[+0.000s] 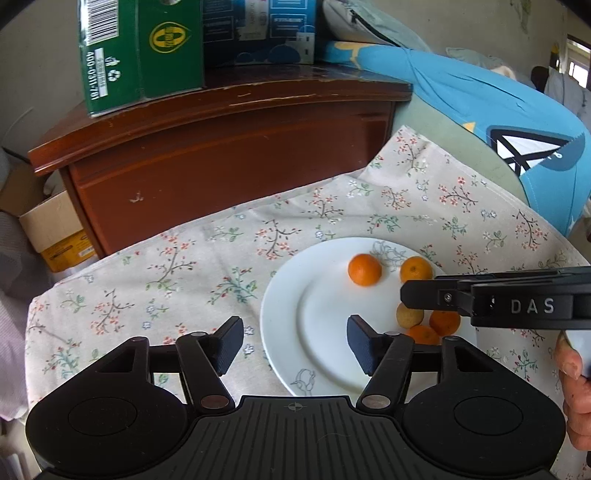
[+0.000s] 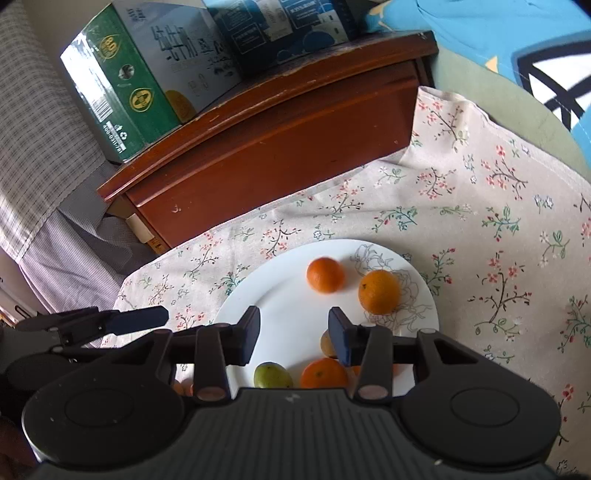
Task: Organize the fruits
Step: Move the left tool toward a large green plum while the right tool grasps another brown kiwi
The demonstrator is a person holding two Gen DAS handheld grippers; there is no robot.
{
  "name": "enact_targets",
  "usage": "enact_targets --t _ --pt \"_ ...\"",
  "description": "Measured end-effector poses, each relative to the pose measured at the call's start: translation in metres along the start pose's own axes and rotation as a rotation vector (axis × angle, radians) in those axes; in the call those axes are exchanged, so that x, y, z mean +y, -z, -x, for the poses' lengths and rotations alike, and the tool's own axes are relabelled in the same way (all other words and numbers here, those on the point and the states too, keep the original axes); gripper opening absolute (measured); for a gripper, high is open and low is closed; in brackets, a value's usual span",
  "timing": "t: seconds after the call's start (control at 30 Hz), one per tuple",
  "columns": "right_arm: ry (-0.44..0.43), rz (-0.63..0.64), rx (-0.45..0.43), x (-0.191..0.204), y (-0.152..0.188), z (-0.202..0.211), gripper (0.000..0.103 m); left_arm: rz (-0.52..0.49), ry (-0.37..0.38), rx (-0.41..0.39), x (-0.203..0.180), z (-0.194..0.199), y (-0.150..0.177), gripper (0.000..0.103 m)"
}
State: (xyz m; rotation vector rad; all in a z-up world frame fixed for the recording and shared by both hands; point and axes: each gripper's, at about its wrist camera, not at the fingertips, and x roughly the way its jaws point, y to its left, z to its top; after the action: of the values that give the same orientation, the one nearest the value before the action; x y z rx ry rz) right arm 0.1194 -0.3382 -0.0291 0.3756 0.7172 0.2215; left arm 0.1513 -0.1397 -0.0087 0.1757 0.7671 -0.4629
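Observation:
A white plate (image 1: 295, 295) lies on a floral cloth (image 1: 166, 273). It carries two oranges at its far side (image 1: 364, 269) (image 1: 416, 269), and two more (image 1: 445, 322) beside a small yellowish fruit (image 1: 409, 314) under the right gripper (image 1: 417, 295). My left gripper (image 1: 295, 343) stands open over the plate's near left rim, with nothing between its fingers. In the right wrist view the right gripper (image 2: 294, 334) is open above bare plate (image 2: 280, 280). Two oranges (image 2: 325, 275) (image 2: 379, 291) lie ahead of it. A green fruit (image 2: 272, 375) and an orange (image 2: 324, 373) sit below its fingers.
A brown wooden cabinet (image 1: 221, 147) rises behind the cloth, with a green carton (image 1: 140, 51) and a blue box (image 1: 258, 29) on top. Blue cushions (image 1: 498, 103) lie at the right. A cardboard box (image 1: 51, 229) sits low at the left. A hand (image 1: 572, 369) grips the right tool.

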Motion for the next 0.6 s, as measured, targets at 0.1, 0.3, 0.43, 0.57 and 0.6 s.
enact_targets --t 0.1,0.3,0.43,0.57,0.6 --pt "0.001 0.016 -0.006 0.003 0.000 0.002 0.044 0.019 -0.017 -0.004 0.005 0.008 0.000 0.065" --pt "-0.004 0.009 0.006 0.003 0.006 0.010 0.048 0.019 -0.044 -0.006 0.012 0.025 0.010 0.066" --pt "-0.018 0.033 0.019 0.009 0.014 0.017 0.048 0.008 -0.069 -0.013 0.013 0.036 0.021 0.067" --pt "-0.023 0.075 0.016 0.017 0.022 0.024 0.048 0.025 -0.078 -0.013 0.016 0.049 0.036 0.068" --pt "-0.024 0.077 0.014 0.018 0.024 0.026 0.048 0.031 -0.078 -0.011 0.017 0.051 0.040 0.068"
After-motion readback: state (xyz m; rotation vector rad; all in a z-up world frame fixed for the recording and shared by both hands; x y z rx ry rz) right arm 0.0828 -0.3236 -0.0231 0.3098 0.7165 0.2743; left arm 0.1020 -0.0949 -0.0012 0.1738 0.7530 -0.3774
